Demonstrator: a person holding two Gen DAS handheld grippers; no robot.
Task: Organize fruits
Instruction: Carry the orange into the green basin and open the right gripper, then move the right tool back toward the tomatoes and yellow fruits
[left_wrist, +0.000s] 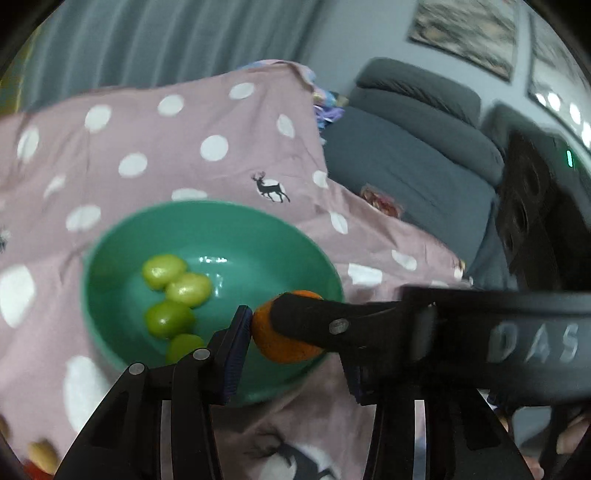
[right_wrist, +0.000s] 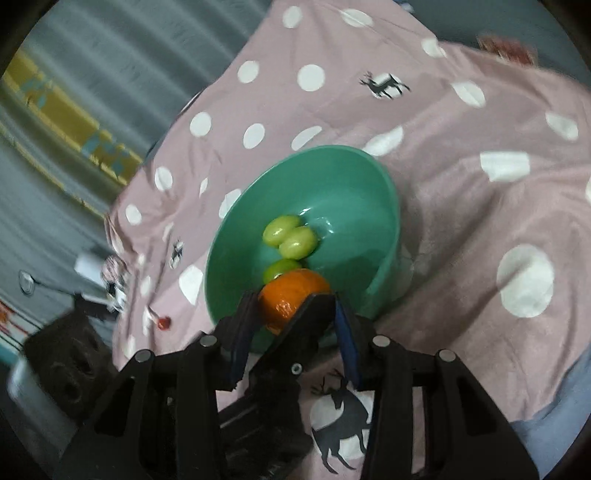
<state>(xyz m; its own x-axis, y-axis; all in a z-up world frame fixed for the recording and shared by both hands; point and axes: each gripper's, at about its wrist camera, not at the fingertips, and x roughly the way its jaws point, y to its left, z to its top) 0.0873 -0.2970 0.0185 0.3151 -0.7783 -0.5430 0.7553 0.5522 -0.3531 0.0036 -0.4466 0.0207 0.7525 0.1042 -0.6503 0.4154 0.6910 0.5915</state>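
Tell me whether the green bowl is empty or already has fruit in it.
Not empty: the green bowl holds four green fruits, clustered on its bottom; the orange is held over its near rim.

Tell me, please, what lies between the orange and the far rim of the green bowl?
Three green fruits lie in the bowl beyond the orange; the right wrist view shows them.

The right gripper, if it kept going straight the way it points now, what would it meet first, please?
The right gripper, clamped with the left gripper on the orange, would probably first meet the green fruits in the green bowl.
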